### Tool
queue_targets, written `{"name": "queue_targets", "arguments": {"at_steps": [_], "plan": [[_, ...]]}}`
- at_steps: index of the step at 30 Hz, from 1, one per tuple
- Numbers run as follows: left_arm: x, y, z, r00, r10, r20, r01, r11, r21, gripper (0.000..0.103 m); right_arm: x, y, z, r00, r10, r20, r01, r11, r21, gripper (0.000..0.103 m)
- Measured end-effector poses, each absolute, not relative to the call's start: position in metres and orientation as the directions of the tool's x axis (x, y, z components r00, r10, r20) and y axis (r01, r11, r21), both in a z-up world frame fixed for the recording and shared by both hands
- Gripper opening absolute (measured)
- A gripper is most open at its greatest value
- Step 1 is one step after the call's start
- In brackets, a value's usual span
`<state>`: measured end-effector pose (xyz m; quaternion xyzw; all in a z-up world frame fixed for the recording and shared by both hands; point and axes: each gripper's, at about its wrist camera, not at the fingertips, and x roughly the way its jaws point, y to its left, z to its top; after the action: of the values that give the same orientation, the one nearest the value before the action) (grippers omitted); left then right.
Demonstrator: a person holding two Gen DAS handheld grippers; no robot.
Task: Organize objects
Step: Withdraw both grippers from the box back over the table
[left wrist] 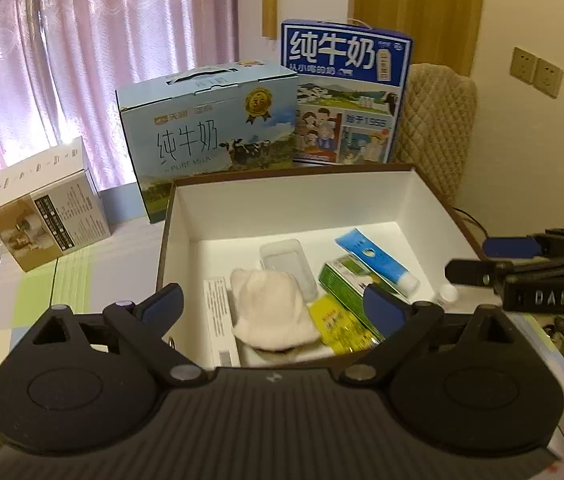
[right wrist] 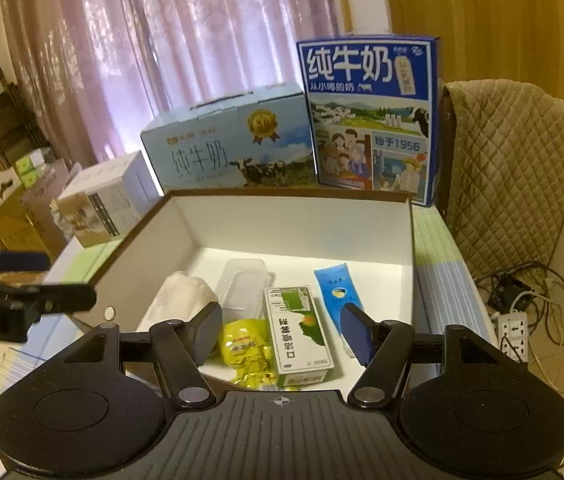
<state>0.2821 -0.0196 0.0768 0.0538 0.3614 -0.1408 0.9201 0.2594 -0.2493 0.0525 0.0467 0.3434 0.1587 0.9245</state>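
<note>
Both wrist views look down, close, into white box [left wrist: 294,204].

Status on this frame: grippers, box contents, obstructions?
Left gripper and right gripper open, empty, above white box. Towel, green carton, blue tube inside. Nothing blocking.

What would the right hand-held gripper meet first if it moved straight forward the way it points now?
Probably the green-and-white carton lying in the open white box. The right hand-held gripper is open and empty, with the yellow packet just left of that line; depth is uncertain.

Dim room backlit through pink curtains [left wrist: 82,60], with fisheye bending and dark corners.
</note>
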Motion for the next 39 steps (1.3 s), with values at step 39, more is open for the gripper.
{"name": "queue_targets", "arguments": {"at_steps": [39], "plan": [[0.168,0.006,0.029,0.653,-0.19,-0.733,0.236,0.971,-0.041,0.102,0.148,-0.208,-0.003,0.606,0.342,-0.719,-0.243,0.939,0.241,0.063]]}}
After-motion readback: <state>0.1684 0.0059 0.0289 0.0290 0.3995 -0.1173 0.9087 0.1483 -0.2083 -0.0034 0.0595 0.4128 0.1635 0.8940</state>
